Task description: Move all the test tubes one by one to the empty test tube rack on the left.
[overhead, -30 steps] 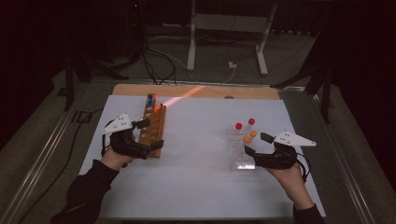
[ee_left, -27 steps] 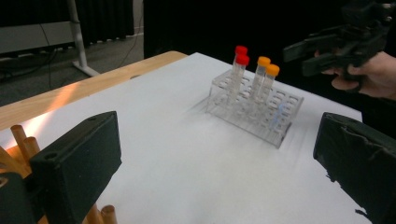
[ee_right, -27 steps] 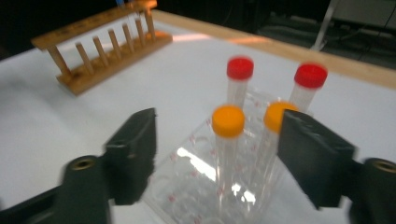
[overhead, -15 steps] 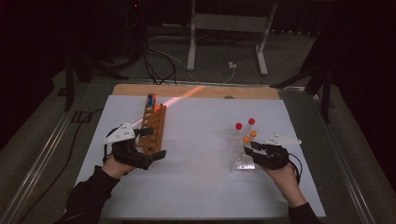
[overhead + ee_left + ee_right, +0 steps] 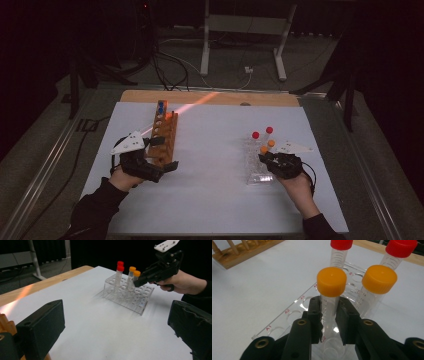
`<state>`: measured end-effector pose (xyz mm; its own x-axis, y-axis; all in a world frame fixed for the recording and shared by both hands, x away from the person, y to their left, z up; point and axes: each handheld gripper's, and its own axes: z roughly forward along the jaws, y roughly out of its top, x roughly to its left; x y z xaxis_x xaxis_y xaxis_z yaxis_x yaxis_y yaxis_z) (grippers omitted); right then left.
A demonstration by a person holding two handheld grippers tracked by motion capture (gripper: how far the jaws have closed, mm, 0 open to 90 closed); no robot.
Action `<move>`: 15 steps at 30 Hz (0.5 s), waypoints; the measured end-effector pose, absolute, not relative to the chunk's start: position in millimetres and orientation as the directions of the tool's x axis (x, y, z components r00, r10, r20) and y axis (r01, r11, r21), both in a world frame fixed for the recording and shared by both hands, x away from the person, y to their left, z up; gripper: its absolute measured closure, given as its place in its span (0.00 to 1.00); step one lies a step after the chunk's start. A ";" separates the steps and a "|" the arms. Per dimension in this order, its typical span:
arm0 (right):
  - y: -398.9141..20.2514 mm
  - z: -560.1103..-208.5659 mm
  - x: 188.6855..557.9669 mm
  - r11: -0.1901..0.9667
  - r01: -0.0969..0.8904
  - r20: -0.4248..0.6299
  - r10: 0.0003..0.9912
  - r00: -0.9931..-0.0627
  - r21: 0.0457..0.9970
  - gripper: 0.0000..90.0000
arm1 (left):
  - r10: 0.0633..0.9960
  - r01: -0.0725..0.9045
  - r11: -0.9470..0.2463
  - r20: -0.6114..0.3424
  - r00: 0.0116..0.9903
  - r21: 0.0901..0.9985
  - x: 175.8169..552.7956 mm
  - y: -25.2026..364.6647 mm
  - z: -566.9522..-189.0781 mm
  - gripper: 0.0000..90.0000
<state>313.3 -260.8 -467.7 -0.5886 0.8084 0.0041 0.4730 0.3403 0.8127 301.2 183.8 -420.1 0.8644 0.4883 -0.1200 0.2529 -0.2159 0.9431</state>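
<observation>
You are clamping your right gripper (image 5: 329,322) on an orange tube (image 5: 331,297) for lifting; left gripper (image 5: 161,155), jaws wide, is bracing the wooden rack (image 5: 164,132).

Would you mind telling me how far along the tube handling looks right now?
Done: one blue-capped tube stands in the wooden rack. In hand: the right gripper, jaws just closed, clamps an orange-capped tube in the clear rack; the left gripper sits open at the wooden rack. Left: another orange-capped tube and two red-capped tubes.
</observation>
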 end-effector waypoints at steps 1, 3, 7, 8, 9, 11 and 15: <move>-260.4 -467.7 313.1 0.343 0.470 -0.001 0.809 -0.588 0.813 0.83 | 0.492 0.252 -0.218 -0.118 0.863 0.943 301.2 183.5 -420.2 0.02; -259.4 -467.4 312.4 0.349 0.467 -0.012 0.810 -0.586 0.813 0.83 | 0.488 0.255 -0.219 -0.121 0.865 0.942 301.2 183.1 -420.4 0.02; -259.6 -462.8 310.7 0.344 0.451 -0.018 0.810 -0.586 0.824 0.83 | 0.487 0.253 -0.224 -0.117 0.865 0.941 301.3 182.5 -420.4 0.02; -259.7 -460.6 309.8 0.341 0.446 -0.019 0.811 -0.585 0.828 0.83 | 0.484 0.257 -0.221 -0.123 0.867 0.941 301.4 182.6 -420.4 0.02; -259.9 -458.2 309.0 0.342 0.437 -0.024 0.809 -0.587 0.832 0.83 | 0.487 0.256 -0.221 -0.121 0.865 0.941 301.5 182.6 -420.5 0.02; -260.0 -453.5 306.8 0.339 0.425 -0.031 0.810 -0.586 0.839 0.83 | 0.482 0.258 -0.221 -0.125 0.867 0.941 301.5 182.5 -420.5 0.02; -261.3 -439.4 300.7 0.330 0.388 -0.047 0.809 -0.586 0.861 0.83 | 0.483 0.252 -0.222 -0.119 0.867 0.942 301.0 182.5 -419.2 0.02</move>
